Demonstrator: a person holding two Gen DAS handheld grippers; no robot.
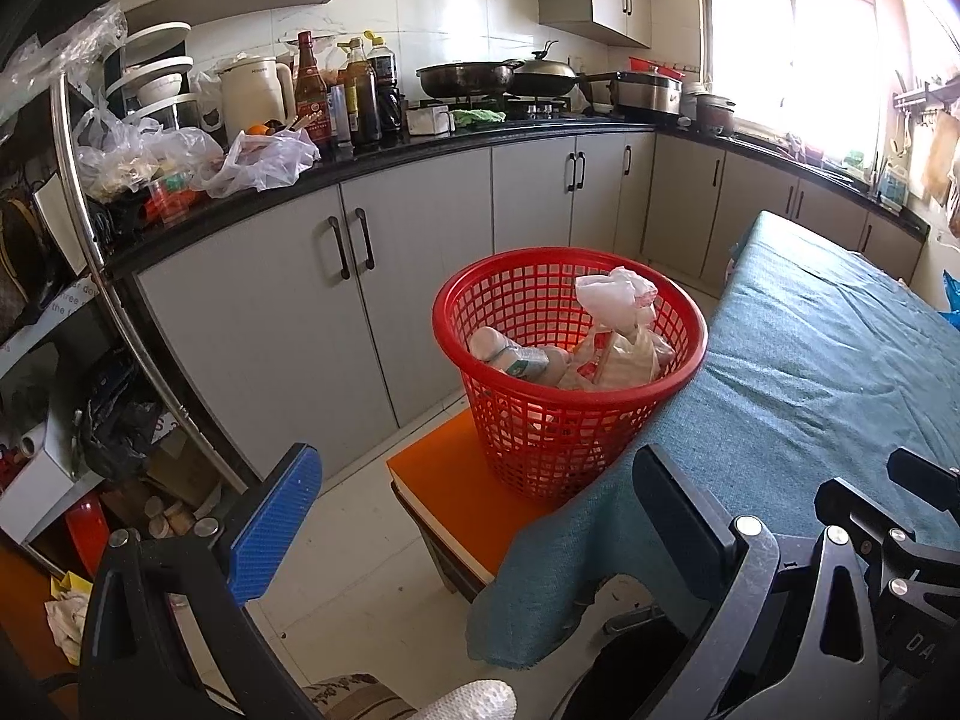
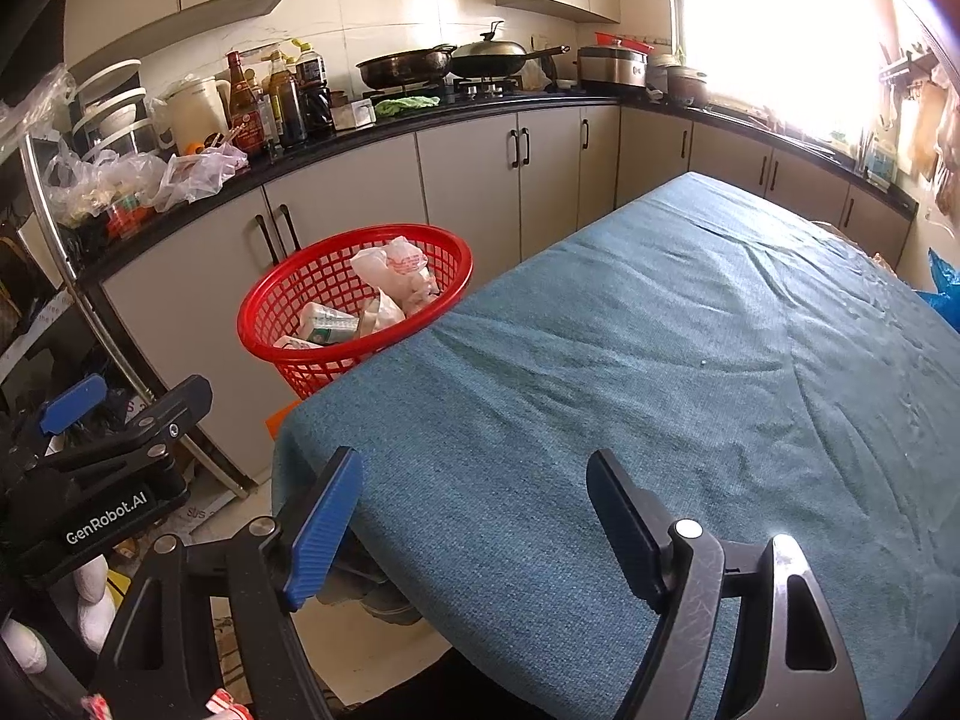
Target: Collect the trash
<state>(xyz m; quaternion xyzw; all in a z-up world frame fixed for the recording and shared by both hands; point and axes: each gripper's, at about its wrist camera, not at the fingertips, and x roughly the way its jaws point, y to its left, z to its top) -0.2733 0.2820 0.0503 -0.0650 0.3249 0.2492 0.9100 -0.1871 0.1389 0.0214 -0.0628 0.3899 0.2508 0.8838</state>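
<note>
A red mesh basket [image 1: 570, 384] stands on an orange stool [image 1: 456, 480] beside the table; it also shows in the right wrist view [image 2: 354, 312]. It holds a crumpled white plastic bag [image 1: 612, 294], a plastic bottle [image 1: 516, 357] and a carton [image 2: 327, 321]. My left gripper [image 1: 474, 486] is open and empty, near the table's corner, short of the basket. My right gripper [image 2: 474, 486] is open and empty above the front of the table. The left gripper's body shows at the left of the right wrist view [image 2: 108, 450].
The table wears a teal cloth [image 2: 690, 360]. A black countertop [image 1: 420, 147] with bottles, kettle, bags and pans runs along grey cabinets [image 1: 300, 312]. A metal rack [image 1: 78, 192] with clutter stands at left. A bright window [image 1: 798, 42] is at right.
</note>
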